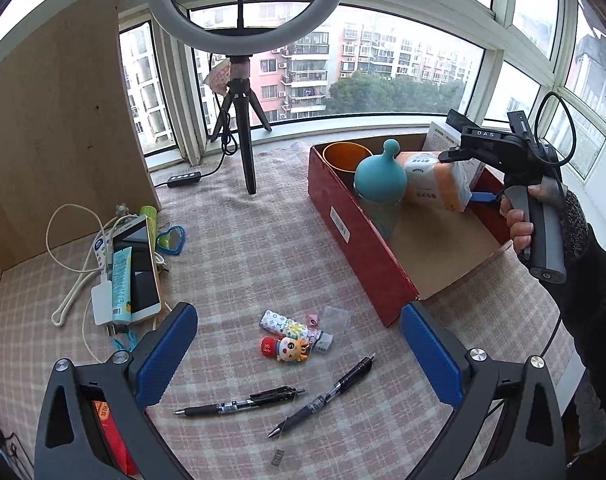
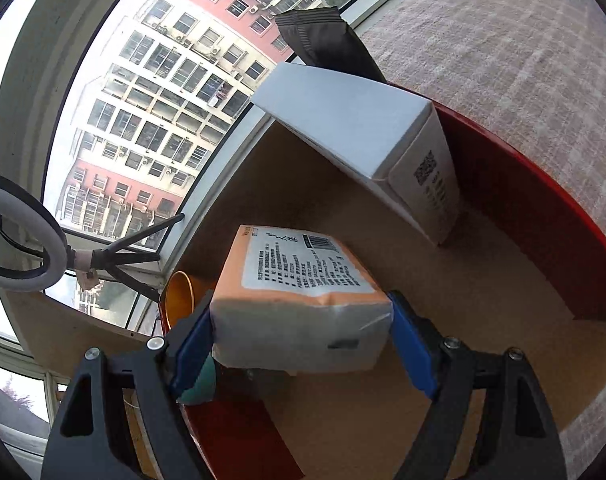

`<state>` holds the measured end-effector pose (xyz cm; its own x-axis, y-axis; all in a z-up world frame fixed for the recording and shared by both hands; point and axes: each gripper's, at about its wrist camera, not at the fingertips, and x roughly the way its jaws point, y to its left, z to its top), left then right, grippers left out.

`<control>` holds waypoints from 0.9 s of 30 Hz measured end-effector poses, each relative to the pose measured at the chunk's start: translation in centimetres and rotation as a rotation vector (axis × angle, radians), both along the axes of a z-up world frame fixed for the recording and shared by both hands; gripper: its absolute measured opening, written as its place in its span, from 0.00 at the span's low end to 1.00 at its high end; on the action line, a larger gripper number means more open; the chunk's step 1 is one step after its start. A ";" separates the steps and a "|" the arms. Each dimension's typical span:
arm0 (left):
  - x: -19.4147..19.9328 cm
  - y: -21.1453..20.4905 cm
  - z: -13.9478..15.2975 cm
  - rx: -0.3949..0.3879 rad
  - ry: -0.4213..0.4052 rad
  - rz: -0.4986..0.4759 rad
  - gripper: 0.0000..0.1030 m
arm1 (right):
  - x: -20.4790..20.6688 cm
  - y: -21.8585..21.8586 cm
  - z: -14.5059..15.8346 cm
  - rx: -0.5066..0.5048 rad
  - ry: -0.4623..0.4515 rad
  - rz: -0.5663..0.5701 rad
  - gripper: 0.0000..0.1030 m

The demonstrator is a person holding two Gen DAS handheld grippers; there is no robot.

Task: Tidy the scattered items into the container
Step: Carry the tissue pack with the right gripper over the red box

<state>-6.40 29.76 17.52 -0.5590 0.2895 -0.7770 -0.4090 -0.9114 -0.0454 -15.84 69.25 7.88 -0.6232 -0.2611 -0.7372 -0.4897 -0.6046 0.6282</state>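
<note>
**Tissue pack held over the open box: lowering and release**

Left-wrist view, read left to right. At 9 o'clock a phone (image 1: 143, 268) lies on a cable heap on the checked bench (image 1: 243, 240). At 6 o'clock the left gripper (image 1: 299, 356) hovers with its blue fingers (image 1: 167, 356) wide apart and nothing between them; just beyond them lie a small plush charm (image 1: 287, 349) and two black pens (image 1: 239, 402) (image 1: 323, 398). From 1 to 3 o'clock stands the red box (image 1: 363, 240), the container, already holding an orange cup (image 1: 345, 156) and a teal-capped bottle (image 1: 379, 184). At 3 o'clock a hand (image 1: 519, 220) carries the right gripper (image 1: 469, 182), whose fingers are clamped on a tissue pack (image 1: 435, 180), above the box's cardboard floor.

Right-wrist view. The tissue pack (image 2: 303, 300) sits squarely between the blue fingers (image 2: 413, 348); a white carton (image 2: 367, 140) leans against the box wall (image 2: 543, 200) at 1 o'clock, and bare floor lies beneath and at 3 o'clock.

Judged from this pose, the step is placement. It is done well by lowering the pack flat onto the bare floor, clear of bottle and carton, and parting the fingers only once it rests, so it cannot tip the leaning carton.
</note>
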 end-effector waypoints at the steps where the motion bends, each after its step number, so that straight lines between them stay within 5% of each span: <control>1: 0.0 0.1 0.0 0.001 0.001 -0.006 0.99 | 0.1 0.2 -0.1 -0.009 -0.005 -0.004 0.78; 14: -0.5 3.1 0.2 0.004 -0.010 -0.098 0.99 | 2.7 1.0 -0.4 -0.082 -0.019 -0.018 0.79; 22: -4.9 15.8 -0.3 -0.022 -0.059 -0.340 0.99 | 3.7 1.0 -0.4 -0.112 -0.021 -0.018 0.79; 27: -8.5 21.5 -4.1 -0.049 -0.183 -0.378 0.79 | 4.1 0.9 -0.4 -0.128 -0.024 -0.016 0.80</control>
